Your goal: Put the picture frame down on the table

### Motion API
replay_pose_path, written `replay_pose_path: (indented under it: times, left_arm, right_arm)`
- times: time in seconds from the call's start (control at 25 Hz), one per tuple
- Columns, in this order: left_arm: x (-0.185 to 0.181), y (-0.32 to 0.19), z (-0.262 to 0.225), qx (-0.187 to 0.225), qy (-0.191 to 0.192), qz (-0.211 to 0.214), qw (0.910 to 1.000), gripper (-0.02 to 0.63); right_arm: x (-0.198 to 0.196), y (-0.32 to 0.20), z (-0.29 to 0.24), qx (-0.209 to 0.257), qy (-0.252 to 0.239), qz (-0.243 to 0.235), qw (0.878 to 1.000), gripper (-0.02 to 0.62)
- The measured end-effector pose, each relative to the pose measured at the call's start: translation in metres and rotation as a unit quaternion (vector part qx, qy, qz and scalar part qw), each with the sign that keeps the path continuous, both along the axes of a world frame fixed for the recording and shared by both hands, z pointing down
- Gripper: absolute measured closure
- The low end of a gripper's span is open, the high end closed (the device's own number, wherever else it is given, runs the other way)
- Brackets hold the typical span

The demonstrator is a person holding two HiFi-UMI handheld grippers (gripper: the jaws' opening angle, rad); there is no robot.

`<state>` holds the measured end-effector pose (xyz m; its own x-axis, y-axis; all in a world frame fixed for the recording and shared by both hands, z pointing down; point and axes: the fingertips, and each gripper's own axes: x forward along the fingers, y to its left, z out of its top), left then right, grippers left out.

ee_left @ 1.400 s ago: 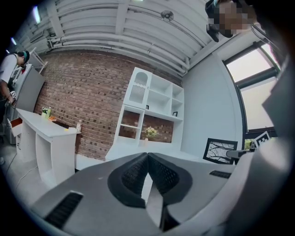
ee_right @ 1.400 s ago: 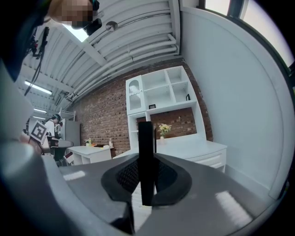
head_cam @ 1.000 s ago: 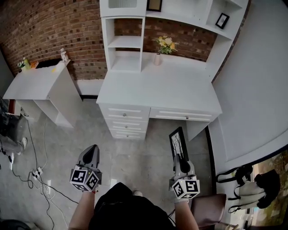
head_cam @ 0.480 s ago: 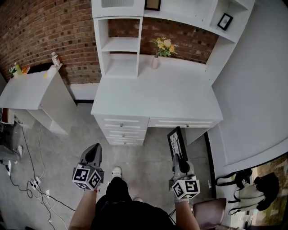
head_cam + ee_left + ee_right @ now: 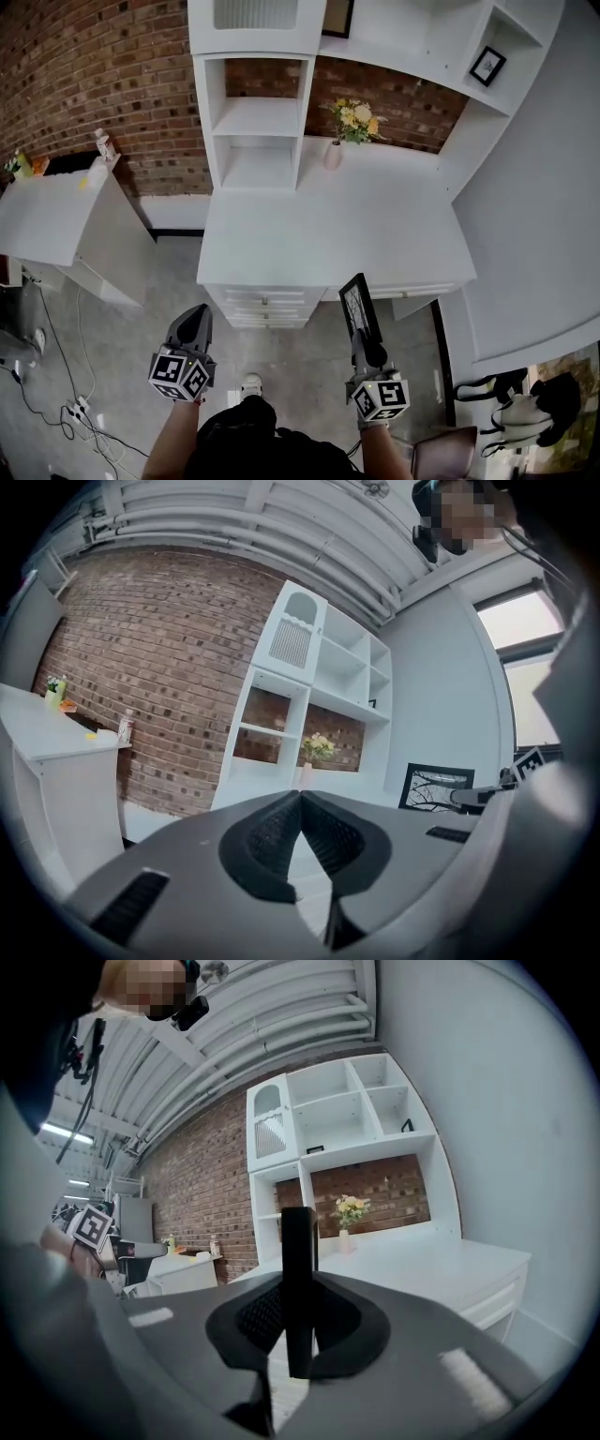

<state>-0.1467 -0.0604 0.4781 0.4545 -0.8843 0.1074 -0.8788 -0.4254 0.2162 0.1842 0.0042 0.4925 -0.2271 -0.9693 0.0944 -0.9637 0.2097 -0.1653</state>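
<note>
A black picture frame (image 5: 357, 305) with a bare-tree print stands upright, edge-on to my right gripper (image 5: 364, 345), which is shut on its lower edge. In the right gripper view the frame (image 5: 298, 1279) rises as a dark bar between the jaws. The frame's top overlaps the front edge of the white desk (image 5: 328, 225). My left gripper (image 5: 192, 328) hovers over the floor left of the drawers, shut with nothing in it; its closed pads (image 5: 281, 832) meet at the tip. The frame (image 5: 437, 787) also shows at the right of the left gripper view.
A vase of yellow flowers (image 5: 337, 141) stands at the desk's back under white shelves (image 5: 258, 122). A second small frame (image 5: 487, 66) sits in the upper right cubby. A white side table (image 5: 56, 211) is at left, cables (image 5: 80, 412) on the floor, a bag (image 5: 525, 412) at right.
The view and both grippers have moved closer to the desk. The frame in my right gripper has risen from beside the drawers to the desk's front edge.
</note>
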Motion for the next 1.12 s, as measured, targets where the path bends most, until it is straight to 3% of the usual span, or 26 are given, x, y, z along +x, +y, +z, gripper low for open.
replay_pose_path:
  times: [0.56, 1.12]
  left_arm:
    - [-0.034, -0.098, 0.010, -0.006, -0.001, 0.052, 0.9986, 0.609]
    - [-0.022, -0.115, 0.035, -0.031, 0.005, 0.073, 0.9968, 0.609]
  right_arm:
    - [-0.050, -0.080, 0.015, -0.016, -0.023, 0.041, 0.999, 0.555]
    - [-0.065, -0.113, 0.036, -0.046, -0.014, 0.023, 0.999, 0.555]
